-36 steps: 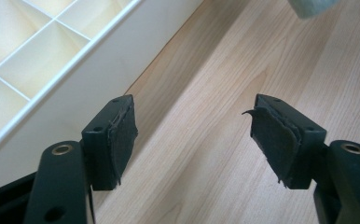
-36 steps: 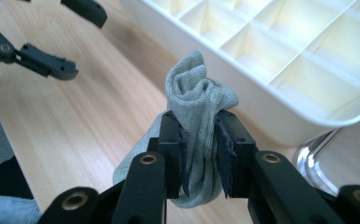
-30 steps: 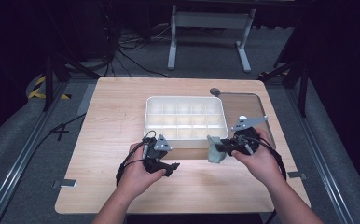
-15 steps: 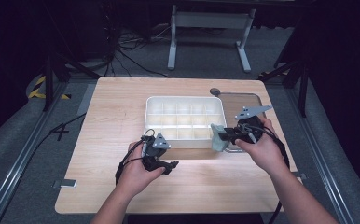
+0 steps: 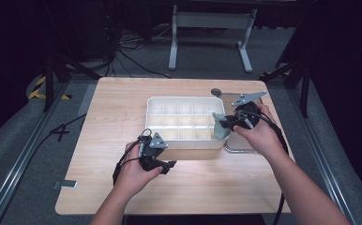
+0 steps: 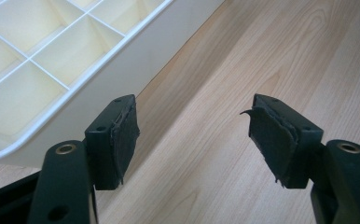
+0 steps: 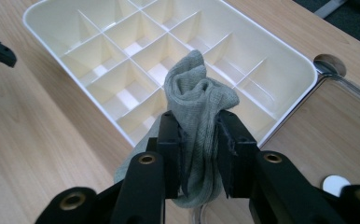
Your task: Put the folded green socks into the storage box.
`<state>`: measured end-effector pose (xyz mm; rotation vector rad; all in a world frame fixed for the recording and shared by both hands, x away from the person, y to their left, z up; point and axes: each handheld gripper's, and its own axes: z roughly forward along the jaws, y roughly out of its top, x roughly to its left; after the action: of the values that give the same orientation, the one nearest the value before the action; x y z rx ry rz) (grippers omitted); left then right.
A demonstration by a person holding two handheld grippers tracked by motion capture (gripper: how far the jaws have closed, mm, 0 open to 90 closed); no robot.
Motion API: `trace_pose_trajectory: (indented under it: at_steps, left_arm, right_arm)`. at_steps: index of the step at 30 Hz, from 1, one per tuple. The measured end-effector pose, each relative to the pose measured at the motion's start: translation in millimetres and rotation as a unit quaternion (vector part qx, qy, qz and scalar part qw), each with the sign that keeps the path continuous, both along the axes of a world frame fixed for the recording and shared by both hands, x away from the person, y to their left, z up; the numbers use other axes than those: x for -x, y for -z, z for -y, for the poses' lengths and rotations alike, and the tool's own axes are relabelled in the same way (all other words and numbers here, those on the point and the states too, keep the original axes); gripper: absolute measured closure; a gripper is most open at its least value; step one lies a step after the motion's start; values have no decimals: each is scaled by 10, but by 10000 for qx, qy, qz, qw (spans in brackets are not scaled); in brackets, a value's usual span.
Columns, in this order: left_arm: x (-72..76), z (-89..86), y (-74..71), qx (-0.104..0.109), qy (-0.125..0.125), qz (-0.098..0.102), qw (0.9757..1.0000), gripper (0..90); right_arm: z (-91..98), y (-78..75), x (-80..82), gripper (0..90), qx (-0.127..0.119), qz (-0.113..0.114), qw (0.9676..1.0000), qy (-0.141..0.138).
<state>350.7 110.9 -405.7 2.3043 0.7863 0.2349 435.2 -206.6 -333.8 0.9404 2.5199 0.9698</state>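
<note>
Two black jaws of the right gripper (image 7: pixel 200 140) are clamped on a bunched grey-green cloth (image 7: pixel 199 105) at the centre of the right gripper view, its crumpled top standing above the pads and its lower end hanging below them. In the high view the same cloth (image 5: pixel 220 127) sits right of centre, over the right end of the white divided tray (image 5: pixel 153 104). The tray's cells below it look bare, and no writing or label can be read anywhere. Right of the tray lies a clear shallow dish (image 5: pixel 237 149) with a thin rim, just beside the tray's wall. The left gripper (image 6: pixel 194 135), low in its own view, has its jaws spread apart over bare wooden table (image 6: pixel 243 70), one pad close to the tray's outer wall (image 6: pixel 122 60); open tabletop runs across the lower right of that frame.
</note>
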Motion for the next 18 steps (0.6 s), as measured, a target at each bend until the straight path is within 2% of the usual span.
trace_pose_trajectory:
  at_steps: [4,10,13,18]
  left_arm:
    - [2,-5,1,20,-24,-6,10000,333]
    - [8,-33,-16,62,-60,11,10000,334]
    - [7,-57,-17,40,-50,9,10000,339]
    - [16,-83,-19,79,-124,-10,9999,344]
  right_arm:
    - [-37,33,-81,727,158,40,9999,6]
    - [-118,141,-200,727,538,142,9984,-33]
    - [-156,193,-239,727,600,143,9981,-63]
    - [-217,312,-293,727,958,72,9954,-70]
